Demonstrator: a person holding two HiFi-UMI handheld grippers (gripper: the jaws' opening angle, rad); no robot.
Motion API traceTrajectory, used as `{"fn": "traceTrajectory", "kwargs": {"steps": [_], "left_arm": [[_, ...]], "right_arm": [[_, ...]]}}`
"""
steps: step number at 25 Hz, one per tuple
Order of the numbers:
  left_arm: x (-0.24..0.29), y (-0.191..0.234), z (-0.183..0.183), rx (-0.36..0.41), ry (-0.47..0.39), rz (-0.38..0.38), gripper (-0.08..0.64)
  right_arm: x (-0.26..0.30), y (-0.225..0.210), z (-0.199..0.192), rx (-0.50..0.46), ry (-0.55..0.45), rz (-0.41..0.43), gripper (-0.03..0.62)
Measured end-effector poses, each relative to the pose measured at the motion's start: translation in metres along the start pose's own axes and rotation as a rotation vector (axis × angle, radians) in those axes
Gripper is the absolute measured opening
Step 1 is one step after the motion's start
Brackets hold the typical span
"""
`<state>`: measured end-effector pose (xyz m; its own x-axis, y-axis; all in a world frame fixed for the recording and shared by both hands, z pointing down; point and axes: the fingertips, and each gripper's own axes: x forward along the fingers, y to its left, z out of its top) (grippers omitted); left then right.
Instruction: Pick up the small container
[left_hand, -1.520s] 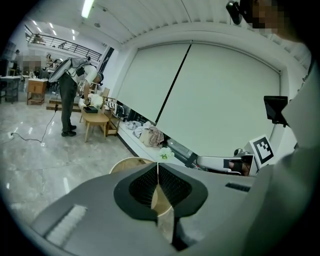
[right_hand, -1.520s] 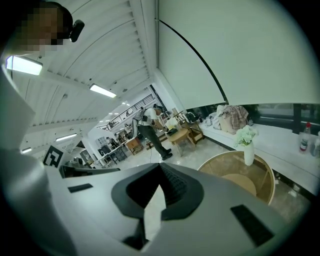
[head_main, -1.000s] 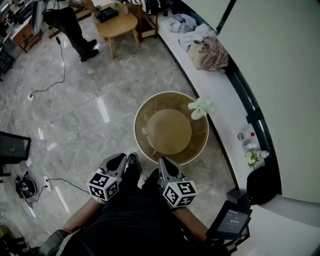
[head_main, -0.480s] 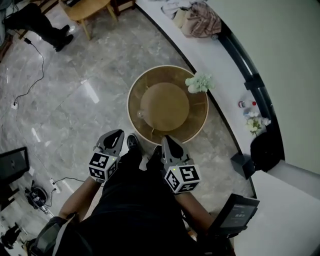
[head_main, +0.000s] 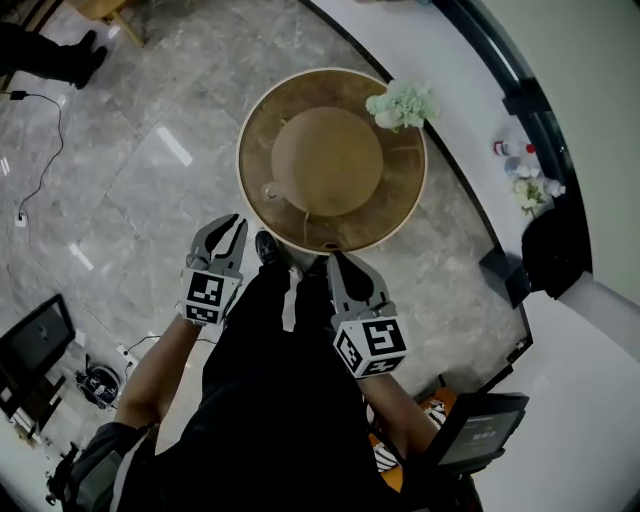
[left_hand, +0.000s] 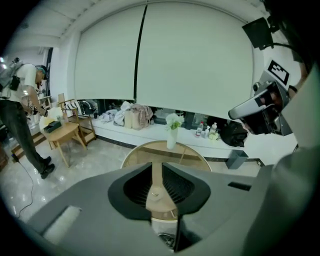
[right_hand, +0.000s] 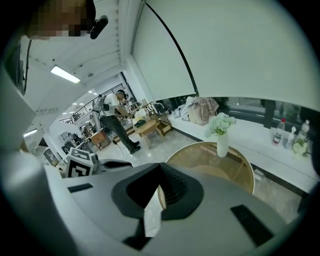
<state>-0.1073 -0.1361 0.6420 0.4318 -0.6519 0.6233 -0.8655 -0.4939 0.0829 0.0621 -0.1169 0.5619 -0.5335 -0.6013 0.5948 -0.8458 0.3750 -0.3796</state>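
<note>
one small container (head_main: 269, 190) on table (head_main: 402, 203), ahead of empty, just-parting left fingers (left_hand: 135, 187)

Grey left tool (head_main: 228, 228) and right tool (head_main: 348, 268), each bearing black-and-white square markers (head_main: 205, 297); black clothing (head_main: 270, 400), and seemingly black shoes (head_main: 266, 246).

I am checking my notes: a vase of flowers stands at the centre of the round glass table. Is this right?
No. The vase of flowers stands near the rim of the round glass table, not at its centre. The head view shows this.
</note>
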Motion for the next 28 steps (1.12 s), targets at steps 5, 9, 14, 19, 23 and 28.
{"fn": "traceTrajectory", "kwargs": {"steps": [5,9,14,19,23,28], "left_arm": [[0.05,-0.007,-0.048,0.032,0.109,-0.036,0.127],[0.079,0.004,-0.082,0.047,0.178,-0.022,0.143],[0.115,0.003,-0.123,0.06,0.275,-0.063,0.243],[0.144,0.007,-0.145,0.075,0.331,-0.054,0.277],[0.171,0.003,-0.159,0.161,0.379,-0.071,0.339],[0.194,0.001,-0.178,0.145,0.447,-0.085,0.339]], "right_arm": [[0.018,-0.022,-0.022,0.032,0.037,0.004,0.006],[0.025,-0.031,-0.039,0.059,0.062,0.001,0.006],[0.027,-0.041,-0.059,0.101,0.101,-0.01,0.006],[0.029,-0.05,-0.07,0.13,0.117,-0.021,0.006],[0.033,-0.056,-0.064,0.159,0.089,-0.015,0.006],[0.035,-0.065,-0.07,0.184,0.096,-0.025,0.006]]}}
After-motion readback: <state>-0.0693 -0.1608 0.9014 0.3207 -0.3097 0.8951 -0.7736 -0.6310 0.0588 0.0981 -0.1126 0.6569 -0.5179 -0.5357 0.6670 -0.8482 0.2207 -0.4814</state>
